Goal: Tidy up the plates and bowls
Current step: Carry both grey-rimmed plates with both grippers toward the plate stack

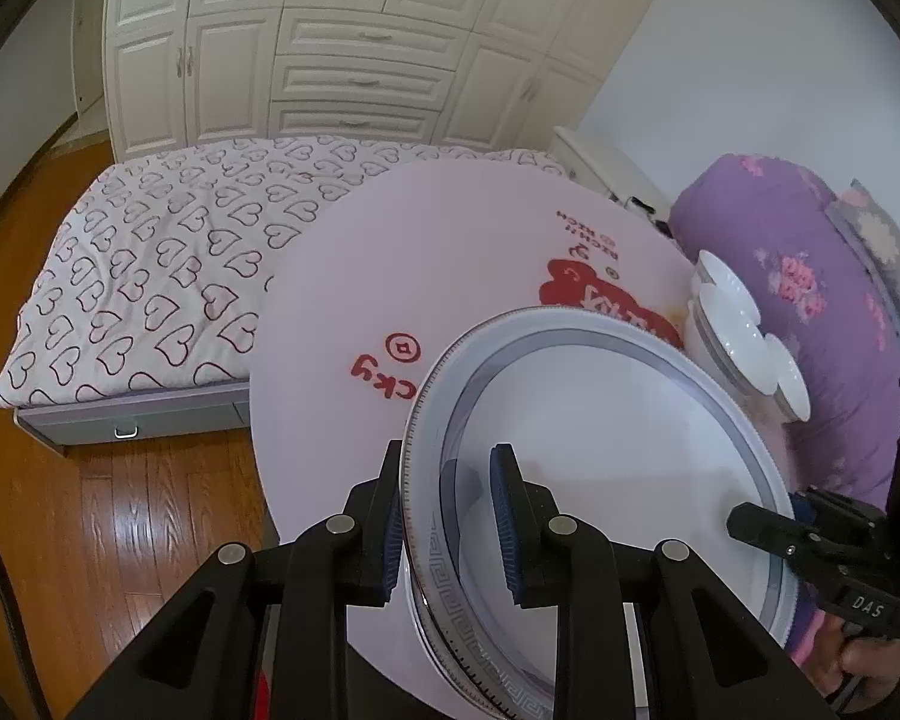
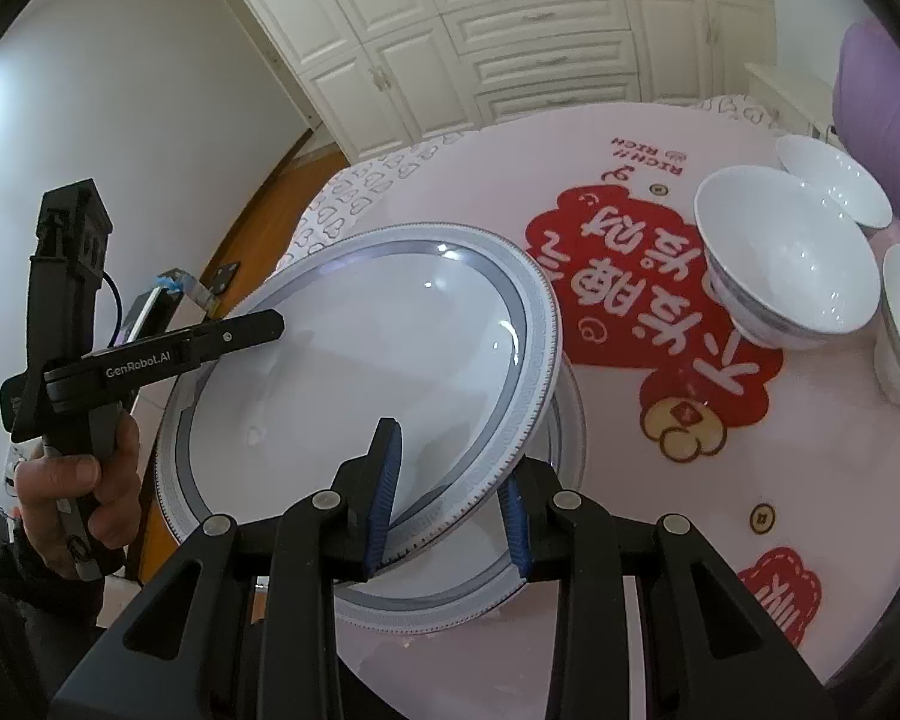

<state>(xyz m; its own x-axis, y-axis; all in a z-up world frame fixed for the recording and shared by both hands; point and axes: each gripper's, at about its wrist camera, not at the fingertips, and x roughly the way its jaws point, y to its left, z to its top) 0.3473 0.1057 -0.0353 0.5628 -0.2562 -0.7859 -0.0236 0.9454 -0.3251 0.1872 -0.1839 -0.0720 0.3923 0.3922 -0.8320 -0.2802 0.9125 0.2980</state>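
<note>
Stacking step: left gripper (image 1: 447, 516) & right gripper (image 2: 450, 498) each pinch the grey-rimmed white ceramic plate (image 2: 366, 360) over another plate (image 2: 450, 594) at the round pink table's (image 2: 690, 570) near edge; next, lower level, release.

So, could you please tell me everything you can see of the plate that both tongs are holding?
The plate is round, white and glossy, apparently ceramic, with a grey ring around its well and a patterned grey band on the rim. It is empty and tilted, lifted above a second matching plate lying on the pink table. The left tongs and the right tongs each clamp its rim on opposite sides. White bowls stand beyond it, apart from it.
</note>
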